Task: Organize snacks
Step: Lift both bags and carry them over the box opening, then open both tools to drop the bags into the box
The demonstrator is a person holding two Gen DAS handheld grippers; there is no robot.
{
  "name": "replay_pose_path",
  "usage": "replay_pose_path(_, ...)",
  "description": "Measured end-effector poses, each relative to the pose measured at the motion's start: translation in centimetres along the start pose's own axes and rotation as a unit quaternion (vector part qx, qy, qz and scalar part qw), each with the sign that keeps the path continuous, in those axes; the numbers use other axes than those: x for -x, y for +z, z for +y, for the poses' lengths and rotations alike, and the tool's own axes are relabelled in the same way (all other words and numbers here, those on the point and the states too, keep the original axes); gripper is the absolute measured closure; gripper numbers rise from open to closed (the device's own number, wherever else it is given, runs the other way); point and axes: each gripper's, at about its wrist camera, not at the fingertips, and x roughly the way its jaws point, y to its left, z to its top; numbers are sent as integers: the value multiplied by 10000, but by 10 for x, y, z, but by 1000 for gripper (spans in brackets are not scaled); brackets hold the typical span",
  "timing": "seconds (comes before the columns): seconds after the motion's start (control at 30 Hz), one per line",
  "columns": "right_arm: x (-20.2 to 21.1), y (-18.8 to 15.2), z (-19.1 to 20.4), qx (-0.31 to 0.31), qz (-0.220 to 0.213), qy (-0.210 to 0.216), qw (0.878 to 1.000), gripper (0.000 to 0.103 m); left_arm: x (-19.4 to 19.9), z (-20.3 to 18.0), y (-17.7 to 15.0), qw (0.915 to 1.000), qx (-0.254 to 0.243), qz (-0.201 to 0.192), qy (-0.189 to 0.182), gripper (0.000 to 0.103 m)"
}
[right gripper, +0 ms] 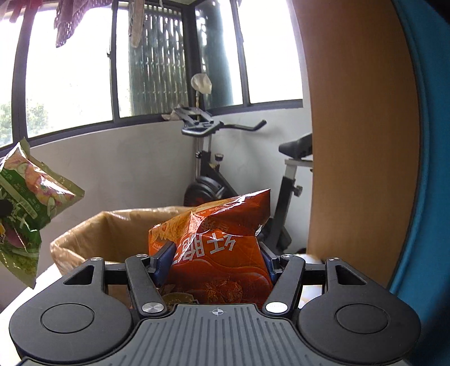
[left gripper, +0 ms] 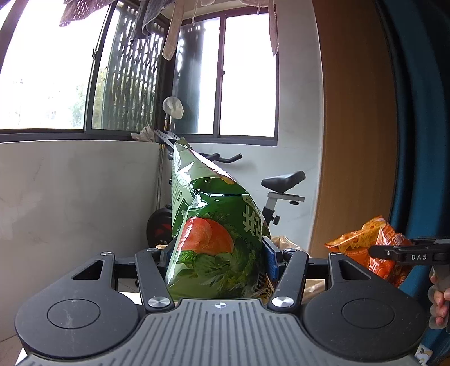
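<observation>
I'm looking at a balcony corner: big dark-framed windows (right gripper: 70, 73) up top with laundry (left gripper: 84, 11) hanging along the upper edge, pale wall (left gripper: 70, 191) below the sill, wood-tone panel (right gripper: 360, 126) on the right, blue curtain (right gripper: 430, 169) at the far right edge. Exercise bike (right gripper: 213, 169) parked against the wall, black saddle (left gripper: 284, 180) showing in the left wrist view. In front of the bike I see an open container lined with a tan bag (right gripper: 92, 233); it sits low in the right wrist view, behind the right gripper, rim visible, inside mostly hidden. Now the snacks. Green snack bag (left gripper: 216, 231) stands upright between the left gripper (left gripper: 220, 253) pads, both pads pressing its sides, so the left jaws are clamped on it; bag is held up in the air, top seal reaching window-sill level in that view. The same green bag also shows at the left edge of the right wrist view. Orange snack bag (right gripper: 222, 253) is pinched the same way in the right gripper (right gripper: 218, 259), print upside down, bag crumpled at the top, hanging just in front of the lined container. From the left wrist camera I can see the right gripper off to the right with a hand (left gripper: 440, 298) on its handle.
</observation>
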Motion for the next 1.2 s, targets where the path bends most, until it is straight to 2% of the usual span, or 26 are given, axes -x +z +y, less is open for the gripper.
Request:
replay_pose_path(0.1, -24, 24, 9, 117, -68, 56, 9999, 46, -19, 6, 14, 9999, -83, 136, 64, 43)
replay_pose_path(0.3, -94, 52, 29, 2, 38, 68, 10000, 46, -59, 3, 37, 9982, -516, 25, 304, 43)
replay_pose_path(0.4, -121, 49, 39, 87, 157, 0, 9998, 46, -81, 1, 30, 9962, -653, 382, 438, 43)
replay_pose_path(0.57, -149, 35, 50, 172, 420, -31, 9990, 46, -112, 10, 12, 9928, -656, 941, 345, 43)
replay_pose_path(0.77, -171, 15, 52, 176, 822, 22, 9965, 46, -142, 25, -9, 9815, -849, 1651, 457, 43)
replay_pose_path(1.0, -186, 4, 60, 272, 1095, -20, 9936, 46, -152, 32, -27, 9675, -1165, 2179, 539, 43)
replay_pose_path(1.17, -192, 2, 70, 446, 1253, -57, 9911, 45, -161, 41, -28, 9648, -1063, 2353, 493, 40)
replay_pose_path(1.2, -194, 4, 69, 440, 1267, -25, 9910, 42, -160, 42, -27, 9656, -1033, 2329, 521, 35)
